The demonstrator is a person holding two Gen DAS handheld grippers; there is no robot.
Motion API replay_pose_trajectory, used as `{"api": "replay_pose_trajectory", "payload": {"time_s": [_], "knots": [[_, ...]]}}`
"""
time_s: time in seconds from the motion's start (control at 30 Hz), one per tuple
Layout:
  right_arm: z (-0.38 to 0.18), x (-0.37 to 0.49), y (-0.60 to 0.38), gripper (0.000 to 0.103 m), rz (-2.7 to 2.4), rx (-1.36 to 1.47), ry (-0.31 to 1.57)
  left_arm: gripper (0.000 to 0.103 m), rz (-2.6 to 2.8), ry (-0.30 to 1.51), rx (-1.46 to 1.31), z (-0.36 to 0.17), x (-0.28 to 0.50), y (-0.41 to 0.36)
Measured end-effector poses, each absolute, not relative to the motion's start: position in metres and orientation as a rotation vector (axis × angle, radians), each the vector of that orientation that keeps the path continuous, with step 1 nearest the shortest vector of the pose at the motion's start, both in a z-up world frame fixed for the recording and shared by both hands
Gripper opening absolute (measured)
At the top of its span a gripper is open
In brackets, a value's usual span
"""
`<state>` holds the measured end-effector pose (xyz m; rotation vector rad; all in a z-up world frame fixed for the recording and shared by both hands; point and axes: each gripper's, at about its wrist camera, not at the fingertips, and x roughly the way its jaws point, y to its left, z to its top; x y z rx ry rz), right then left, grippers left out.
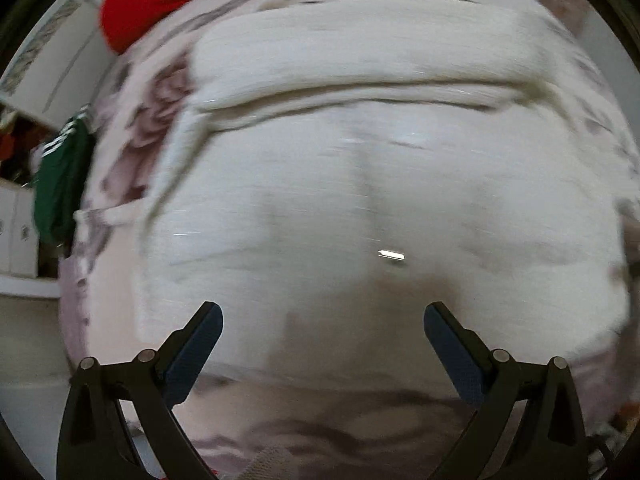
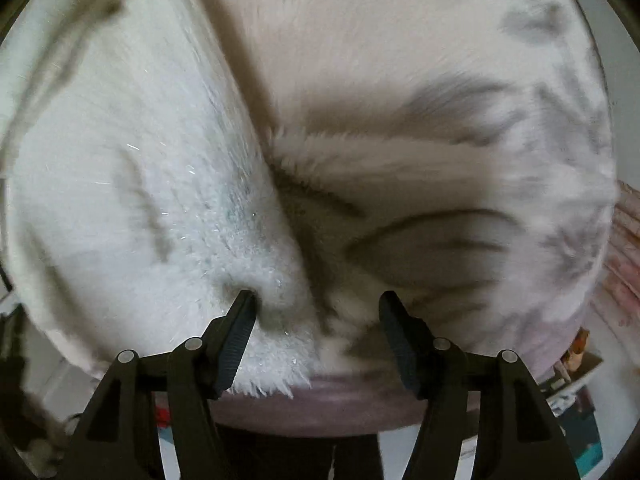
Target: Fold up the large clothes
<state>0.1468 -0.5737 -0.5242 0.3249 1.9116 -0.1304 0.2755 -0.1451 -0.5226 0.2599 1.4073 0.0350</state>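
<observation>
My left gripper (image 1: 322, 314) stands wide over the white fluffy garment (image 1: 360, 200), which lies spread on a floral bedspread (image 1: 132, 128). My right gripper (image 2: 316, 304) is also wide, its left finger (image 2: 236, 332) touching the garment's near fuzzy edge. A red cloth (image 1: 160, 4) lies far left.

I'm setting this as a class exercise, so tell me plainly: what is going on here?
A person is folding a fluffy white garment spread on a pink flowered bedcover. The left hand-held gripper hovers open above its near edge, gripping nothing. The right hand-held gripper is also open, its fingers straddling the garment's fuzzy edge without pinching it. Both views are motion-blurred. A red item lies at the far side, and a green garment hangs nearby.
</observation>
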Motion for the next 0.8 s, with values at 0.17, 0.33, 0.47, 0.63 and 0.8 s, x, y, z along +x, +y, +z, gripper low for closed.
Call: {"api": "replay_pose_trajectory", "payload": {"time_s": [0.17,0.33,0.47,0.63,0.8], "knots": [[-0.461,0.140,-0.627,0.067,-0.147,0.287,1.845,0.103,-0.081,1.484,0.165,-0.533,0.256,-0.225],[-0.458,0.178,-0.663,0.067,-0.144,0.249,1.796,0.103,-0.086,1.543,0.129,-0.552,0.244,-0.306],[-0.492,0.200,-0.683,0.067,-0.170,0.158,1.782,0.103,-0.033,1.593,0.088,-0.570,0.242,-0.347],[-0.535,0.223,-0.706,0.067,-0.254,-0.166,1.778,0.103,0.046,1.639,0.104,-0.597,0.243,-0.384],[-0.542,0.233,-0.719,0.067,-0.142,-0.040,1.823,0.078,0.141,1.637,0.168,-0.615,0.248,-0.402]]}}
